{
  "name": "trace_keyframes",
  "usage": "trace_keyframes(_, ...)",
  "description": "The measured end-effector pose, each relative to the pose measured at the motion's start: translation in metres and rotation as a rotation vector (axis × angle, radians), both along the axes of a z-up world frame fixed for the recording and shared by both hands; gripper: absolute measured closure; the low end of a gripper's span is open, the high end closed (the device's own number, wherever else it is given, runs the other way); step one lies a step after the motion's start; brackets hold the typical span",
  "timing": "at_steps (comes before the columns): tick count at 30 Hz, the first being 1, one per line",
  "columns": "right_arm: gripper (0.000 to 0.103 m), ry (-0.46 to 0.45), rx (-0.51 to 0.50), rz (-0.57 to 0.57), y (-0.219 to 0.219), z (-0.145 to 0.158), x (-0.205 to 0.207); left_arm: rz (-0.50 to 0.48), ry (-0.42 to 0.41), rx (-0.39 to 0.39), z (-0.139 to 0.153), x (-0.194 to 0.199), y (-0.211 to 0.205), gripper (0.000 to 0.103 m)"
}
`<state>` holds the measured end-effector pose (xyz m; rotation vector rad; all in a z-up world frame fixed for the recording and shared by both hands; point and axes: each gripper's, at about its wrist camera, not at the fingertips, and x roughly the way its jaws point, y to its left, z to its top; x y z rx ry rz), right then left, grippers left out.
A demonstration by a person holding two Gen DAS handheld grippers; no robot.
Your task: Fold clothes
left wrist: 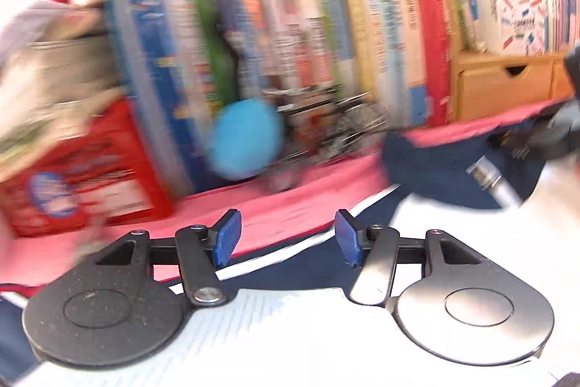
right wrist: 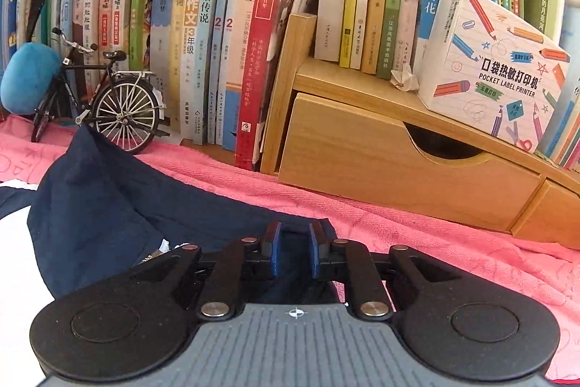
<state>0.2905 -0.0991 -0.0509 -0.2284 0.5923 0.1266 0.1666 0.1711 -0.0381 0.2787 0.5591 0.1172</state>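
Note:
A navy and white garment [right wrist: 119, 205] lies on a pink towel [right wrist: 417, 216]. In the right wrist view my right gripper [right wrist: 294, 251] has its jaws nearly closed on a navy edge of the garment. In the blurred left wrist view my left gripper [left wrist: 288, 238] is open and empty over the garment's white and navy part [left wrist: 297, 321], near its white stripe. The right gripper's body [left wrist: 565, 129] shows at the right edge of that view, above a raised navy fold [left wrist: 435, 165].
A row of upright books [right wrist: 224, 24] lines the back. A model bicycle [right wrist: 108, 97] and a blue plush ball [right wrist: 27, 78] stand at the towel's far edge. A wooden drawer shelf [right wrist: 380, 155] holds a label printer box [right wrist: 500, 78]. A red box [left wrist: 83, 176] stands left.

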Motion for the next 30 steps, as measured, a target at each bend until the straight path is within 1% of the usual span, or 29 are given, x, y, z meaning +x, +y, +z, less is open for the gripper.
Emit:
trace_keyframes(1, 0.061, -0.027, 0.018, 0.018, 0.002, 0.005, -0.012, 0.043, 0.008, 0.021, -0.001, -0.012, 0.021, 0.048)
trace_keyframes(2, 0.059, -0.055, 0.035, 0.036, 0.003, 0.01, -0.025, 0.085, 0.016, 0.039, -0.004, -0.022, 0.042, 0.048)
trace_keyframes(3, 0.055, -0.078, 0.03, 0.078, 0.01, 0.015, -0.038, 0.126, 0.025, 0.056, -0.007, -0.032, 0.063, 0.049)
trace_keyframes(5, 0.052, -0.111, 0.015, 0.176, 0.025, 0.025, -0.066, 0.202, 0.053, 0.087, -0.017, -0.043, 0.1, 0.049)
trace_keyframes(8, 0.044, -0.101, 0.002, 0.35, 0.053, 0.034, -0.106, 0.329, 0.083, 0.099, -0.031, -0.045, 0.141, 0.046)
trace_keyframes(10, 0.038, -0.079, -0.005, 0.458, 0.071, 0.038, -0.129, 0.415, 0.068, 0.124, -0.032, -0.041, 0.162, 0.046)
trace_keyframes(13, 0.035, -0.05, -0.04, 0.529, 0.089, 0.037, -0.151, 0.63, 0.107, 0.226, -0.037, -0.013, 0.189, 0.046)
trace_keyframes(14, 0.035, -0.046, -0.06, 0.533, 0.093, 0.035, -0.156, 0.686, 0.123, 0.237, -0.037, -0.007, 0.195, 0.046)
trace_keyframes(15, 0.034, -0.04, -0.072, 0.526, 0.092, 0.035, -0.16, 0.738, 0.138, 0.244, -0.035, -0.002, 0.2, 0.05)
trace_keyframes(16, 0.034, -0.034, -0.084, 0.517, 0.09, 0.034, -0.164, 0.764, 0.129, 0.199, -0.029, -0.002, 0.201, 0.057)
trace_keyframes(18, 0.034, -0.011, -0.079, 0.483, 0.076, 0.033, -0.168, 0.672, 0.048, 0.056, -0.012, -0.015, 0.184, 0.057)
trace_keyframes(20, 0.03, 0.036, -0.049, 0.463, 0.051, 0.032, -0.169, 0.498, 0.013, -0.025, 0.002, -0.032, 0.15, 0.057)
trace_keyframes(21, 0.025, 0.069, -0.03, 0.459, 0.038, 0.031, -0.169, 0.407, -0.003, -0.063, 0.009, -0.041, 0.132, 0.056)
trace_keyframes(23, 0.024, 0.157, 0.06, 0.434, 0.006, 0.03, -0.168, 0.205, 0.01, -0.179, 0.017, -0.068, 0.09, 0.055)
trace_keyframes(24, 0.024, 0.212, 0.127, 0.396, -0.019, 0.029, -0.169, 0.121, 0.031, -0.237, 0.017, -0.08, 0.072, 0.053)
trace_keyframes(25, 0.024, 0.247, 0.185, 0.351, -0.044, 0.028, -0.172, 0.066, 0.06, -0.265, 0.013, -0.09, 0.055, 0.053)
trace_keyframes(26, 0.024, 0.281, 0.241, 0.305, -0.07, 0.027, -0.175, 0.014, 0.089, -0.286, 0.009, -0.099, 0.039, 0.053)
trace_keyframes(27, 0.024, 0.277, 0.263, 0.26, -0.095, 0.027, -0.182, -0.019, 0.117, -0.28, 0.003, -0.105, 0.024, 0.053)
trace_keyframes(29, 0.024, 0.26, 0.299, 0.171, -0.145, 0.026, -0.198, -0.044, 0.149, -0.206, -0.01, -0.114, 0.002, 0.052)
trace_keyframes(30, 0.023, 0.244, 0.274, 0.103, -0.169, 0.026, -0.206, -0.042, 0.128, -0.175, -0.014, -0.116, -0.002, 0.049)
